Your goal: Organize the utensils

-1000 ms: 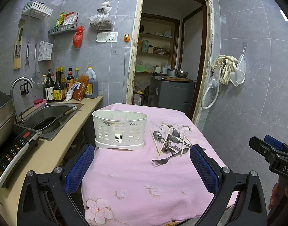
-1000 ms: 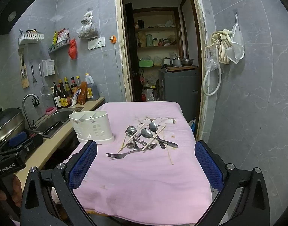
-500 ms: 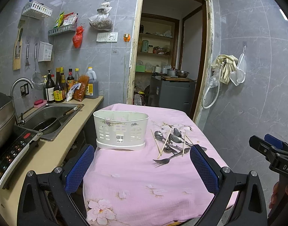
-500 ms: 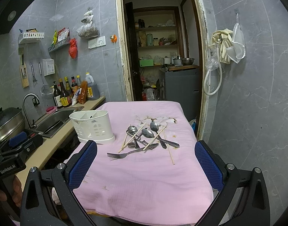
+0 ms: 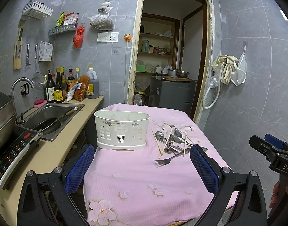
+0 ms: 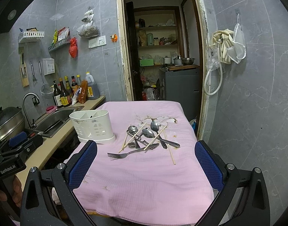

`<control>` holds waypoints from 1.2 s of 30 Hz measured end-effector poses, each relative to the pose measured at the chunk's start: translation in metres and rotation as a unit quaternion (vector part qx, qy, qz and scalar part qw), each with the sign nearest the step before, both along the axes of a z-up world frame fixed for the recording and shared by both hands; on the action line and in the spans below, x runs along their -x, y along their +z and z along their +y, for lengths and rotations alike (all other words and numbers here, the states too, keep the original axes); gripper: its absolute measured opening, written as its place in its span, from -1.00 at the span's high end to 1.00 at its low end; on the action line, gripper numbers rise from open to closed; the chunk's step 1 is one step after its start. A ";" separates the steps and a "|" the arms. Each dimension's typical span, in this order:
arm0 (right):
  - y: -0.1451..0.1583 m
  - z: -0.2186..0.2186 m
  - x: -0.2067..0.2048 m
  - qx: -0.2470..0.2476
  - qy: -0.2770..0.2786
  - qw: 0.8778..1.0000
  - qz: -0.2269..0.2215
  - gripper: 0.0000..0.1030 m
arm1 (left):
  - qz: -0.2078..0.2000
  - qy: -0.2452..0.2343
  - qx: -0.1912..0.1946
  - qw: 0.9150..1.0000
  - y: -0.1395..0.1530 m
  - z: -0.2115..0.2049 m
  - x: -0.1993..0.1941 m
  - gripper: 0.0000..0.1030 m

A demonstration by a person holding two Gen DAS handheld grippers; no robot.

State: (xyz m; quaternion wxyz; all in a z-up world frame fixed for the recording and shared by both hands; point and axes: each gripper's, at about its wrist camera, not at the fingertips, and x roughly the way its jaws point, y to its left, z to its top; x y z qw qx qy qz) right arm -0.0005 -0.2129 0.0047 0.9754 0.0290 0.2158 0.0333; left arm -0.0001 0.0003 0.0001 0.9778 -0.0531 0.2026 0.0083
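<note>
A white plastic utensil holder [image 5: 122, 130] [image 6: 93, 125] stands on the pink-clothed table [image 5: 144, 179] [image 6: 144, 179]. To its right lies a pile of spoons [image 5: 177, 138] [image 6: 148, 132], wooden chopsticks [image 5: 164, 144] [image 6: 169, 148] and a fork [image 5: 167, 159] [image 6: 125, 153]. My left gripper [image 5: 142, 164] is open and empty, above the table's near edge, short of the holder. My right gripper [image 6: 145, 163] is open and empty, short of the fork. Each gripper shows at the edge of the other view [image 5: 273, 154] [image 6: 14, 152].
A counter [image 5: 49, 156] runs along the table's left side with a sink [image 5: 49, 114], a pan in it, an induction cooker [image 5: 14, 154], a pot [image 5: 1, 116] and bottles [image 5: 57, 90]. A doorway [image 5: 168, 66] opens behind the table. A tiled wall [image 5: 257, 94] stands on the right.
Both grippers have drifted slightly; the table and utensils sit a little to the right in the views. Nothing was taken or moved.
</note>
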 end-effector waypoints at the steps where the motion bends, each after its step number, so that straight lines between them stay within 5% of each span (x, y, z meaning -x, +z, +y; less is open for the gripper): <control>1: 0.000 0.000 0.000 0.000 0.000 1.000 0.000 -0.98 | 0.000 0.000 0.000 1.000 0.000 0.000 0.000 -0.99; 36: -0.014 0.021 -0.010 0.001 -0.005 1.000 0.007 -0.98 | 0.010 -0.008 0.002 1.000 -0.008 0.010 -0.012 -0.99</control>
